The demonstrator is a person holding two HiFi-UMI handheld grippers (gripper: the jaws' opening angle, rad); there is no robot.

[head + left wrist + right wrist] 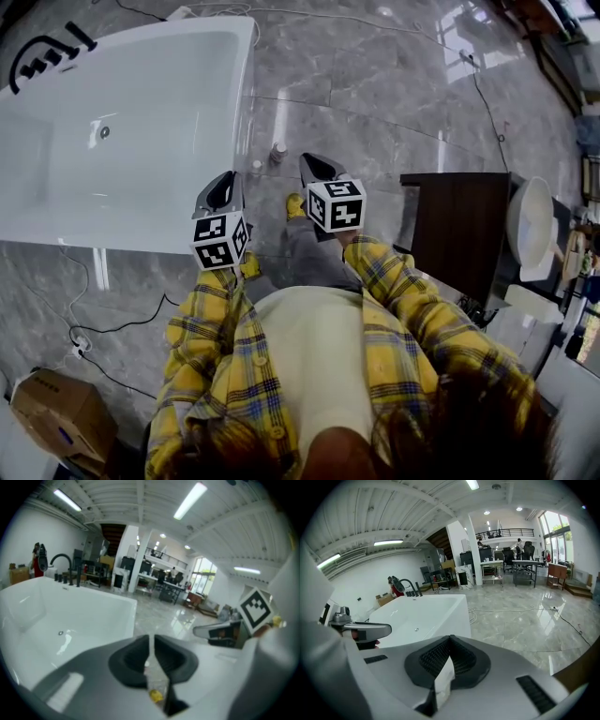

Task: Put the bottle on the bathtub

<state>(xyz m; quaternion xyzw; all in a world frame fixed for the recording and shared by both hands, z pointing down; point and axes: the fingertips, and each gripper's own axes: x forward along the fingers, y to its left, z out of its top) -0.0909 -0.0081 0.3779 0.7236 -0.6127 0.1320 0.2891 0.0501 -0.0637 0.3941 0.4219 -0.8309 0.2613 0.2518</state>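
A small bottle (pixel 278 152) with a dark cap stands on the grey marble floor, just off the near right corner of the white bathtub (pixel 122 131). Beside it lies a smaller pale item (pixel 256 166). My left gripper (pixel 225 180) hangs over the tub's near right edge, shut and empty; in the left gripper view its jaws (pixel 151 640) meet, with the bathtub (pixel 70 625) behind them. My right gripper (pixel 314 161) is held just right of the bottle and above it, also shut with nothing in it. In the right gripper view its closed jaws (pixel 450 640) point at the bathtub (pixel 422 613).
A black faucet (pixel 47 52) sits on the tub's far left rim. A dark wooden cabinet (pixel 459 230) with a white basin (pixel 530 220) stands at the right. Cables (pixel 122 328) and a cardboard box (pixel 56 408) lie on the floor at the lower left.
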